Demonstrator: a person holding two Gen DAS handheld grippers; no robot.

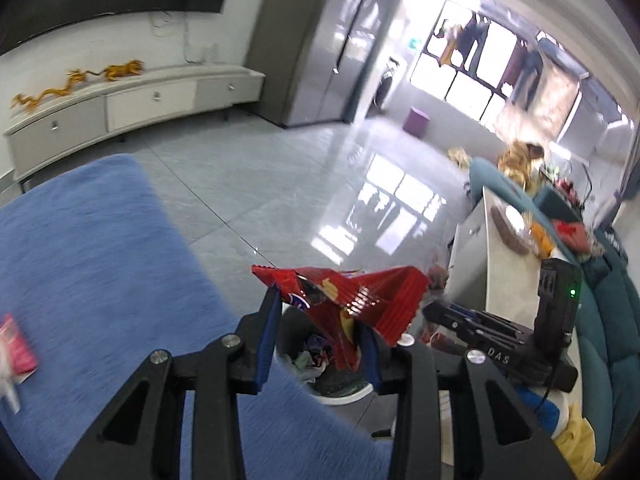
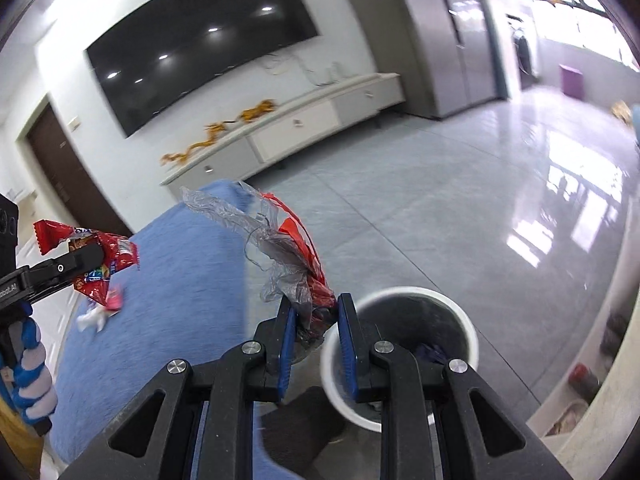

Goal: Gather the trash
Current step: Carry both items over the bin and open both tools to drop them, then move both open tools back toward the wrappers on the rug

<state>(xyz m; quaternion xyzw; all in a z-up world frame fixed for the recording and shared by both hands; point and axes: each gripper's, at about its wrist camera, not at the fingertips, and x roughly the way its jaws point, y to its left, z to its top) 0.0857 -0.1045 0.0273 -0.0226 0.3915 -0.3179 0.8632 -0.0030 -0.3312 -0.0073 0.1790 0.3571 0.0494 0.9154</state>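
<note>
My left gripper [image 1: 320, 322] is shut on a crumpled red snack bag [image 1: 360, 300] and holds it over the white-rimmed trash bin [image 1: 344, 396], which has wrappers inside. My right gripper [image 2: 314, 322] is shut on a clear and red plastic wrapper [image 2: 280, 248], held just left of the same bin [image 2: 472, 332]. The left gripper with its red bag [image 2: 96, 268] also shows at the left of the right wrist view. The right gripper's black body [image 1: 500, 344] shows at the right of the left wrist view.
A blue rug [image 1: 100, 264] lies on the grey tile floor, with a pink packet [image 1: 18, 348] and white scrap [image 2: 94, 318] on it. A white low table [image 1: 504, 264] with clutter and a teal sofa [image 1: 608, 320] stand to the right. A TV cabinet [image 1: 132, 104] lines the far wall.
</note>
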